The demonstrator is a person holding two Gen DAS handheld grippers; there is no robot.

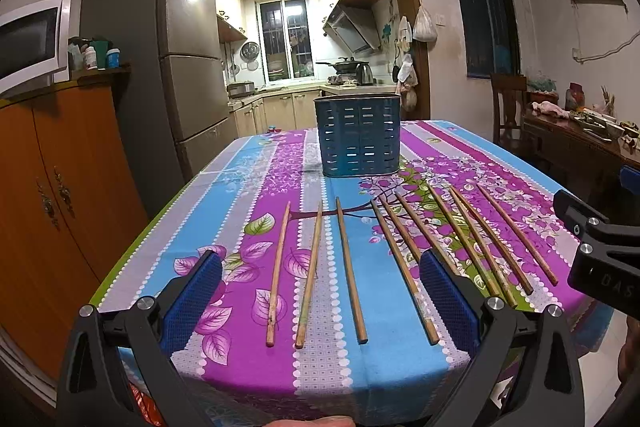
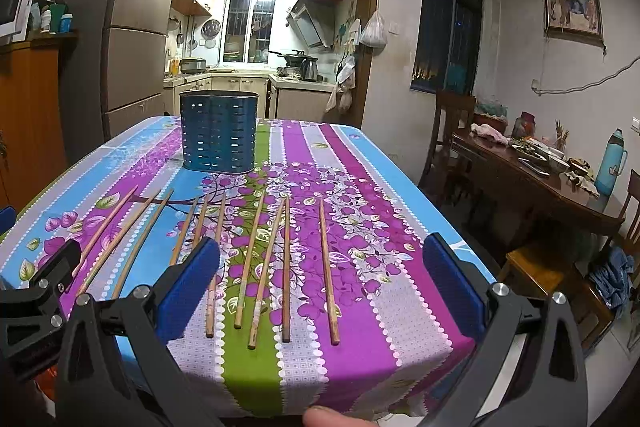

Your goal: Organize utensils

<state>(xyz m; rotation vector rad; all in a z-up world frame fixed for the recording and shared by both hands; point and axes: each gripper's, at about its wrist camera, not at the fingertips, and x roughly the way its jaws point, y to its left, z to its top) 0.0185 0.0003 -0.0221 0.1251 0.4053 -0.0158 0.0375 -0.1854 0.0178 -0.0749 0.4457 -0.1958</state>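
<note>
Reading "DAS" on the right tongs [image 1: 600, 251] — both tongs, left [image 1: 320, 291] too, spread, empty. Wooden chopsticks [image 2: 286, 267] line the surface's [image 2: 400, 195] near edge; slotted blue metal holder [image 2: 219, 131] stands toward its far edge.

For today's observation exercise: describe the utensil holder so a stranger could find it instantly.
Start at the table with the floral tablecloth. Beyond the row of wooden chopsticks stands the blue holder, upright, apart from them. It is the only container on the cloth, its walls pierced with small slots.

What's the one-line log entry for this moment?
left gripper: open, empty | right gripper: open, empty | chopsticks: on tablecloth | blue holder: upright, no chopsticks visible inside
</note>
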